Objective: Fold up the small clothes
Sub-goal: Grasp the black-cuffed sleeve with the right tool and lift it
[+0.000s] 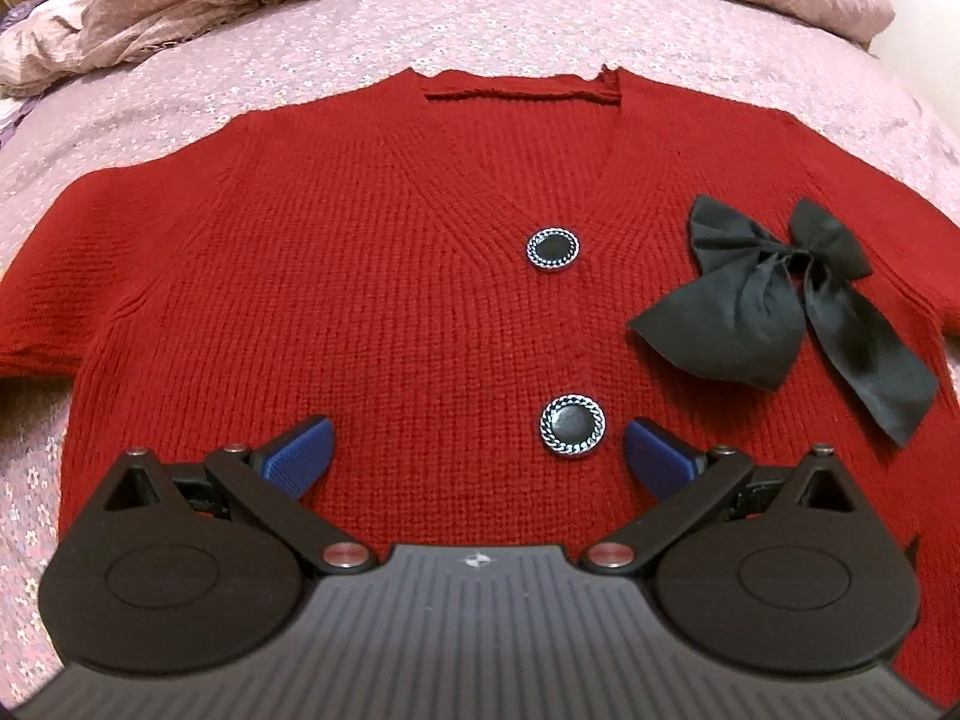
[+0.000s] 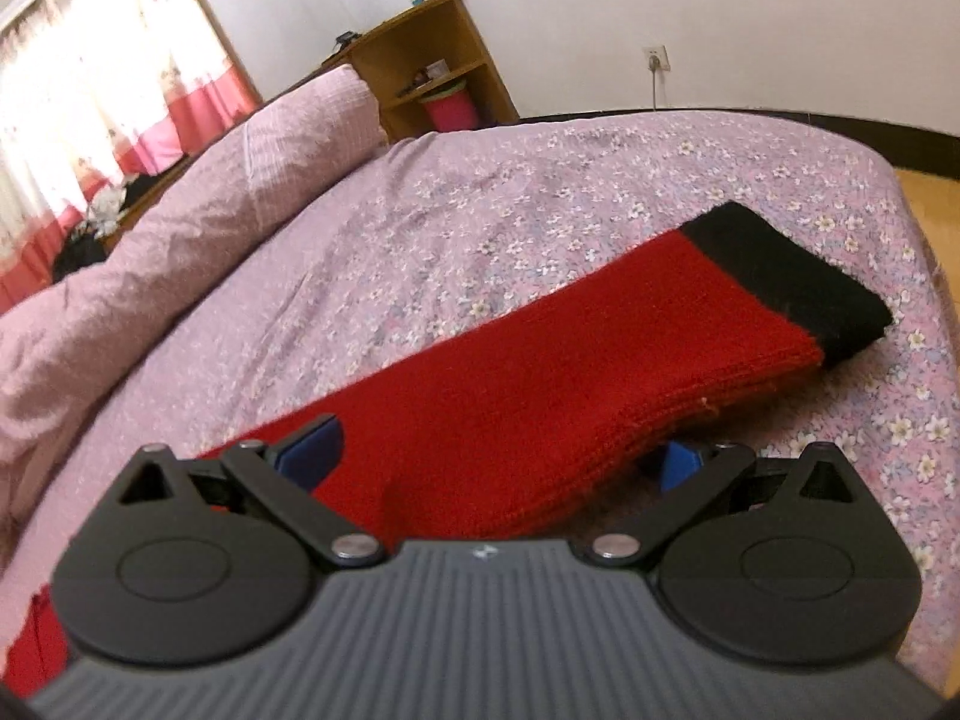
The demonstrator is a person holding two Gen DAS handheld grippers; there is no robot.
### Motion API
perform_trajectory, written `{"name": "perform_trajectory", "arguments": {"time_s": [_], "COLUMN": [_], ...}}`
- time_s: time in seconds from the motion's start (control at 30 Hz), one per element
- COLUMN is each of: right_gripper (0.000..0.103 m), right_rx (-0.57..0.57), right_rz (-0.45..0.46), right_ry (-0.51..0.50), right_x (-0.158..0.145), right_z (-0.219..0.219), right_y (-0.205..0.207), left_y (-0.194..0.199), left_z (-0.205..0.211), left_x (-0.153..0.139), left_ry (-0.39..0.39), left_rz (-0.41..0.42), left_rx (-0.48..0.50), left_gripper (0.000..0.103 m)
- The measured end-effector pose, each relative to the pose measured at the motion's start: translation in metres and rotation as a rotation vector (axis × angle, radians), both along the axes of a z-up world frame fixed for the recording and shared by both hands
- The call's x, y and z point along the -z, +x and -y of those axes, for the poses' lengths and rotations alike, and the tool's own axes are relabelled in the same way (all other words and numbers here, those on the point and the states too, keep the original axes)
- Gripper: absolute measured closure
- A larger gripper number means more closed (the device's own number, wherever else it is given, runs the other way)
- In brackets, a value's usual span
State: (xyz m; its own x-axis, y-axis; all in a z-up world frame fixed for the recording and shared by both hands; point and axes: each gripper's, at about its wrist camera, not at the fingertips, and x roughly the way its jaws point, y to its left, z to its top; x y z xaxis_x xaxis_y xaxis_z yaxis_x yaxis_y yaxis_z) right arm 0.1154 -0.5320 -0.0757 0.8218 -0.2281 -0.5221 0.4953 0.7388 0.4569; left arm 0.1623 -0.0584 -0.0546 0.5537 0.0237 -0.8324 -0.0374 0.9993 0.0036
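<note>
Across the bed (image 1: 372, 54), on its pink floral sheet, a red knitted cardigan (image 1: 312, 276) lies flat, front up, neckline toward the rumpled quilt (image 1: 180, 6). Sleeve (image 2: 600, 336), red with black cuff (image 2: 780, 282), stretched over the sheet. Black bow (image 1: 792, 300) at the chest; two black buttons (image 1: 573, 423). Left tool (image 1: 477, 450): blue fingers wide apart above the lower front, holding nothing. Right tool (image 2: 498, 456): spread wide astride the sleeve, not clamped.

One red cardigan (image 1: 360, 300) — two buttons (image 1: 552, 249) (image 1: 572, 423), one black bow (image 1: 780, 306), one black cuff (image 2: 780, 282) — two tongs (image 1: 477, 456) (image 2: 498, 456).
</note>
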Motion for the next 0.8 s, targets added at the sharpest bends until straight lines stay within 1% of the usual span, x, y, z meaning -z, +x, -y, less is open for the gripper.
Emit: {"name": "perform_trajectory", "arguments": {"time_s": [0.07, 0.17, 0.27, 0.37, 0.5, 0.57, 0.6, 0.63, 0.67, 0.7, 0.73, 0.77, 0.8], "right_gripper": [0.0, 0.0, 0.001, 0.001, 0.008, 0.011, 0.015, 0.023, 0.027, 0.037, 0.05, 0.056, 0.067], "right_rx": [0.013, 0.002, -0.012, -0.009, 0.015, 0.021, 0.025, 0.032, 0.042, 0.051, 0.063, 0.073, 0.08], "right_rz": [0.02, 0.048, 0.056, 0.068, 0.094, 0.098, 0.097, 0.092, 0.085, 0.082, 0.079, 0.075, 0.067], "right_ry": [0.039, 0.044, 0.053, 0.1, 0.178, 0.2, 0.208, 0.217, 0.226, 0.238, 0.258, 0.274, 0.292], "right_x": [0.006, 0.009, 0.009, 0.009, 0.009, 0.009, 0.009, 0.009, 0.008, 0.008, 0.009, 0.01, 0.011], "right_z": [0.006, 0.009, 0.011, 0.017, 0.027, 0.03, 0.031, 0.033, 0.035, 0.038, 0.042, 0.045, 0.049], "right_y": [-0.001, -0.005, -0.007, -0.01, -0.016, -0.018, -0.018, -0.019, -0.02, -0.021, -0.023, -0.024, -0.026], "left_y": [-0.003, -0.006, -0.005, -0.004, -0.002, -0.001, -0.001, -0.001, -0.001, -0.002, -0.003, -0.003, -0.004], "left_z": [0.0, -0.001, 0.0, -0.001, -0.002, -0.003, -0.004, -0.005, -0.006, -0.007, -0.007, -0.007, -0.007], "left_x": [0.001, 0.002, 0.001, 0.0, -0.001, -0.001, -0.002, -0.002, -0.003, -0.003, -0.003, -0.004, -0.004], "left_ry": [-0.001, -0.007, -0.003, -0.006, -0.008, -0.012, -0.015, -0.018, -0.021, -0.023, -0.024, -0.023, -0.02], "left_rz": [0.021, 0.038, 0.032, 0.025, 0.013, 0.006, 0.003, 0.001, -0.001, -0.001, -0.002, -0.003, -0.006], "left_rx": [-0.001, 0.002, 0.003, 0.005, 0.013, 0.029, 0.038, 0.047, 0.056, 0.064, 0.073, 0.083, 0.093], "left_gripper": [0.0, 0.0, 0.0, 0.0, 0.0, 0.0, 0.0, 0.0, 0.0, 0.0, 0.0, 0.0, 0.0]}}
